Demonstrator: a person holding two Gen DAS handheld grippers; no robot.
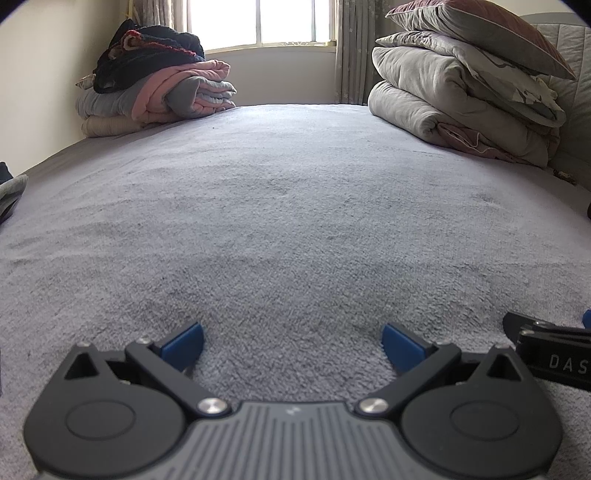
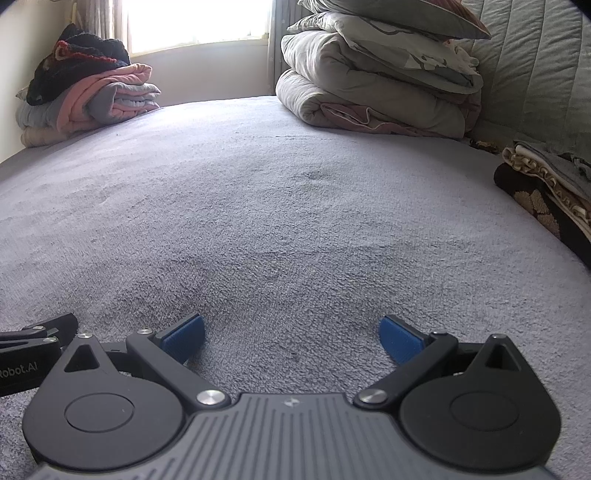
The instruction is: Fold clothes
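My left gripper rests low on the grey fleece bed cover, open, with nothing between its blue pads. Close beside it on the right, my right gripper stands open and empty on the same cover. Each sees the other's black body at its frame edge: the right gripper in the left wrist view, the left gripper in the right wrist view. A grey garment lies partly cut off at the far left edge. Folded patterned clothes are stacked at the right edge of the bed.
A pile of pink, grey and dark blankets sits at the far left corner under the window. Rolled grey quilts with a pillow on top stand at the far right by the padded headboard.
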